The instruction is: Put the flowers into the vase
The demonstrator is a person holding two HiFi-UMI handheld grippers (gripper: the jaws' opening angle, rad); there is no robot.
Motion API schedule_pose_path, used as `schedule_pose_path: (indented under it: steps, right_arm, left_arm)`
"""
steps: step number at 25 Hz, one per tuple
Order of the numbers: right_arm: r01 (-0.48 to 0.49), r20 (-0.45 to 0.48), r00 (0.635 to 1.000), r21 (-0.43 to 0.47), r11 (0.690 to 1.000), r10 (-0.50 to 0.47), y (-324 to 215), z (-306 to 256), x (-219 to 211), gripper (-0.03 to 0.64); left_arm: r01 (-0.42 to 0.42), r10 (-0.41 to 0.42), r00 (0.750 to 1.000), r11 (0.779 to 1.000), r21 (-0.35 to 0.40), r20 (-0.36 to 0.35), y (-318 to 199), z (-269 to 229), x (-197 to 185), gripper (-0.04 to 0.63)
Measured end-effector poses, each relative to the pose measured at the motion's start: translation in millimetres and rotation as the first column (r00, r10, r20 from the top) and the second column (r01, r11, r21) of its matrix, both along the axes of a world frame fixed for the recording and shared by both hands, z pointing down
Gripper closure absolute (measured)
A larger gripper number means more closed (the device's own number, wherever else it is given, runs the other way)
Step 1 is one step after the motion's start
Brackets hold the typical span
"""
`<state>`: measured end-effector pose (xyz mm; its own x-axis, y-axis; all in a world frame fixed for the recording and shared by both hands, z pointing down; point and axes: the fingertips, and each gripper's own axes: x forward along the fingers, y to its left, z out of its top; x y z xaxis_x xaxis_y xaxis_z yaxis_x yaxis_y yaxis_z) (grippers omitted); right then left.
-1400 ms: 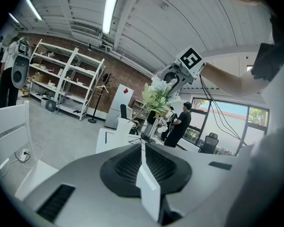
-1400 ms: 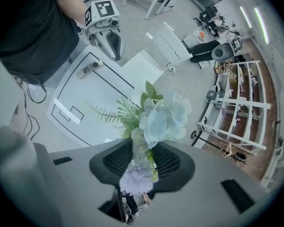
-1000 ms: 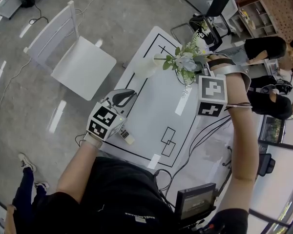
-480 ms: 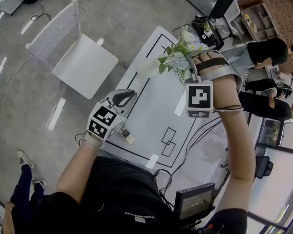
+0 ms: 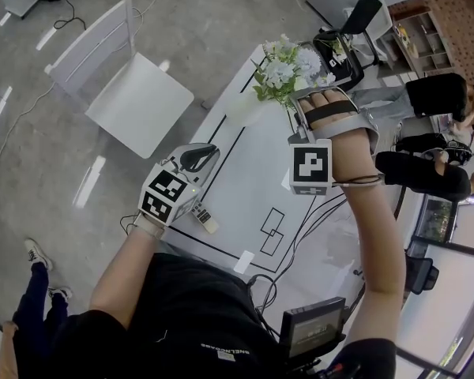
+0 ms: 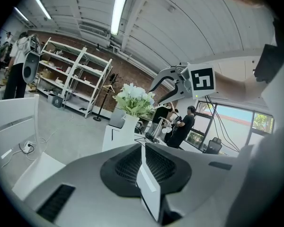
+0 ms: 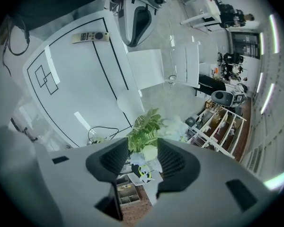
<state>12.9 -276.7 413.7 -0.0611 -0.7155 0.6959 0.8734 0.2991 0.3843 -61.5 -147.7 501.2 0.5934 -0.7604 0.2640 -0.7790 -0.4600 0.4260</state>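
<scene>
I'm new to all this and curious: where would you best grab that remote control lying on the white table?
Probably the remote control across its narrow width, near mid-length, coming straight down from above: it lies flat on the table, long and slim, so only its two long edges offer a hold.

A white chair (image 5: 138, 101) stands on grey floor (image 5: 31, 172) beside a white table (image 5: 249, 188). Shelves (image 6: 71, 82) line a brick wall (image 6: 98, 86) under a strip light (image 6: 119, 6).

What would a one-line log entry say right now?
right gripper: jaws just opening around flowers | flowers: standing in white vase | left gripper: shut, away from vase
</scene>
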Motion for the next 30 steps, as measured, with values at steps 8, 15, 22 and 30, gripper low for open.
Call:
schedule_pose_path:
  steps: [8,15,22,30]
  right_arm:
    - [-0.024,0.023,0.999,-0.060,0.998,0.025,13.9,15.2,2.9,0.425]
    - [-0.036,0.050,0.998,-0.074,0.997,0.039,19.8,20.5,7.0,0.397]
    - [-0.058,0.134,0.989,-0.090,0.994,0.070,27.2,8.3,3.9,0.394]
    - [-0.151,0.371,0.902,-0.206,0.967,0.220,52.4,-16.8,14.9,0.396]
  left_arm:
    - [-0.009,0.009,1.000,1.000,-0.009,0.004,5.4,3.3,1.5,0.590]
    - [-0.020,0.020,1.000,1.000,-0.008,0.009,8.2,1.2,5.6,0.590]
    - [-0.020,0.020,1.000,1.000,0.003,0.019,13.3,-4.7,7.5,0.589]
    - [-0.053,0.051,0.998,0.998,0.039,0.032,25.0,-27.0,24.3,0.590]
